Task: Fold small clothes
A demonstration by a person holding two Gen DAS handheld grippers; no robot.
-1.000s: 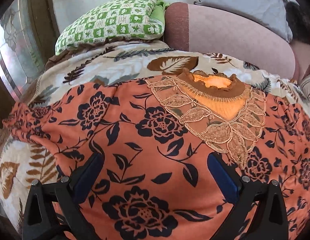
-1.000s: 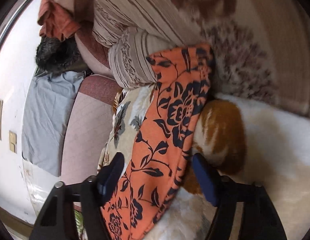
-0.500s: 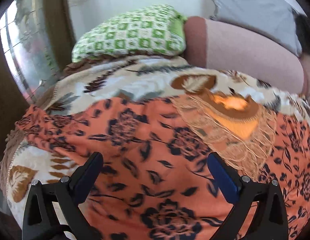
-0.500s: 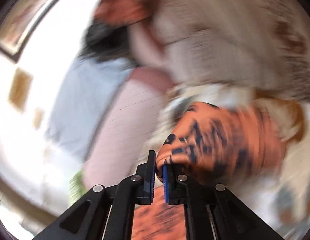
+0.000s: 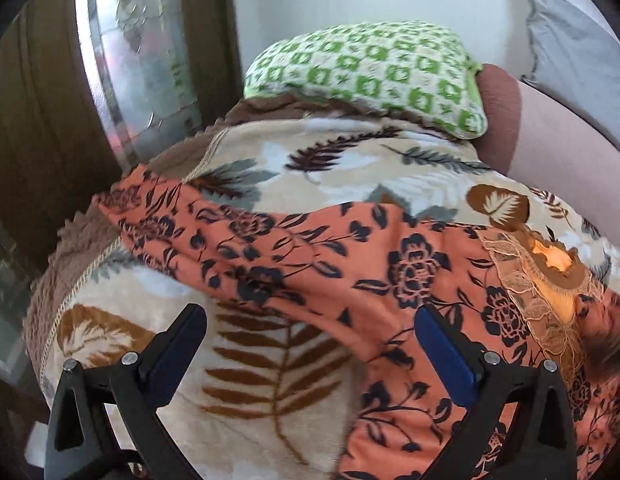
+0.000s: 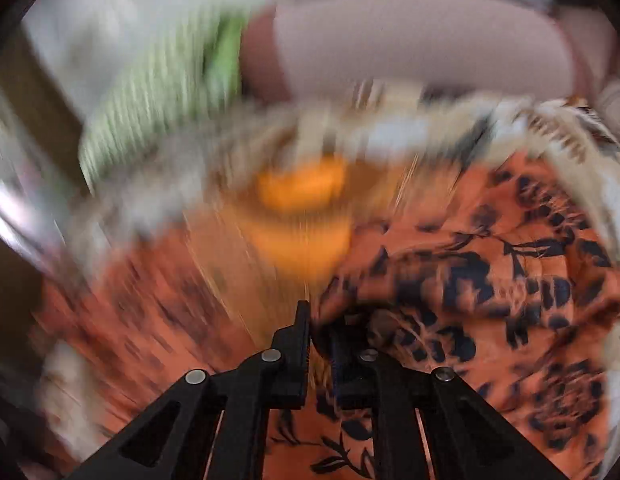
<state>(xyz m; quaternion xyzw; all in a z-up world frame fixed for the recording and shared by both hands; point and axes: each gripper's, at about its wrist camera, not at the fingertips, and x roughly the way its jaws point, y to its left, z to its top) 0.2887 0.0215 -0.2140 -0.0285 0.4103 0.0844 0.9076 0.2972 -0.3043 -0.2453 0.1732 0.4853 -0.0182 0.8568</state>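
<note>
An orange dress with dark blue flowers (image 5: pixel 350 264) lies spread on a leaf-patterned blanket (image 5: pixel 270 392). Its lace collar (image 5: pixel 546 280) is at the right of the left wrist view, and one sleeve (image 5: pixel 150 208) stretches out to the left. My left gripper (image 5: pixel 310 344) is open and empty, hovering just above the blanket and the sleeve's lower edge. My right gripper (image 6: pixel 320 320) is shut on a fold of the orange dress (image 6: pixel 490 280), carrying it over the garment toward the blurred collar (image 6: pixel 302 188).
A green checked pillow (image 5: pixel 370 72) lies at the far end of the blanket, with a pink sofa arm (image 5: pixel 550 132) to its right. A glass door with a wooden frame (image 5: pixel 130 60) stands at the left. The blanket's edge drops off at the left.
My right gripper shut on the dress sleeve and swung it over the garment toward the collar. My left gripper moved left, off the dress body to the blanket beside the other sleeve.
</note>
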